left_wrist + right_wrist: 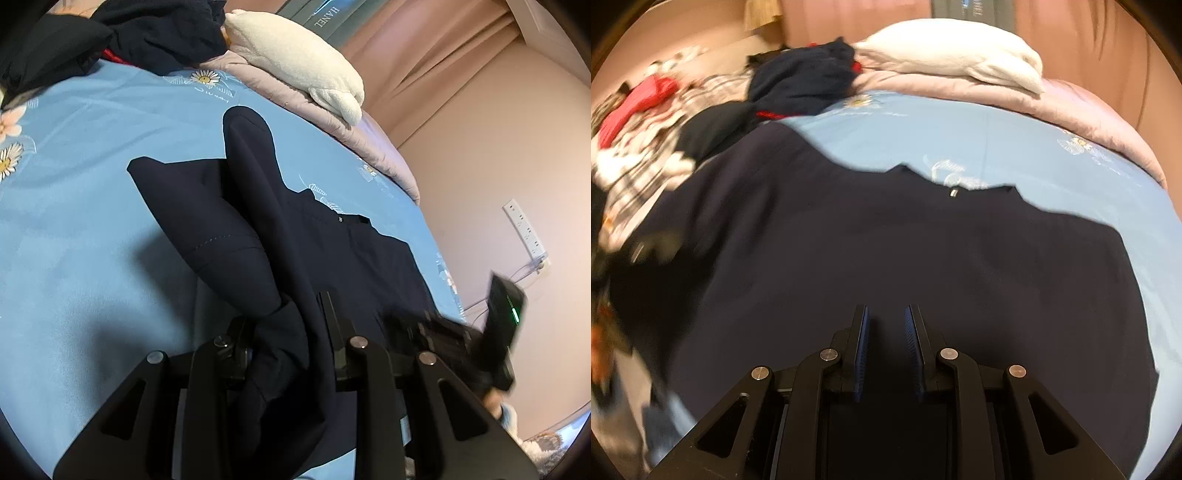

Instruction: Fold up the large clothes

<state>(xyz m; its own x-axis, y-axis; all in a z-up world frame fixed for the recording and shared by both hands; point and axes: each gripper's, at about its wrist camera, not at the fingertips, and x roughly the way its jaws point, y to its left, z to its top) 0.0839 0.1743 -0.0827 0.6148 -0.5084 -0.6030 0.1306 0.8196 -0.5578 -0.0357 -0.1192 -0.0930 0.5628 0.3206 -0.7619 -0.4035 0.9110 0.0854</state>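
Navy garment (pixel 280 229) bunched in left gripper (pixel 284 332); right gripper (pixel 886 332) gapes slightly.

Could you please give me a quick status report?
Left claw shut on bunched navy fabric garment, lifting it. Right claw narrowly parted above it, nothing gripped. Garment spread on light blue floral bedsheet.

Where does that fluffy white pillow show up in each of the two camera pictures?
Left wrist view: the white pillow lies at the top, right of centre, on the pink quilt, beyond the navy garment.
Right wrist view: the same white pillow is at the top centre, again on the pink quilt.
Shared landmark: the daisy print on the blue sheet, below the pillow's left end in both.
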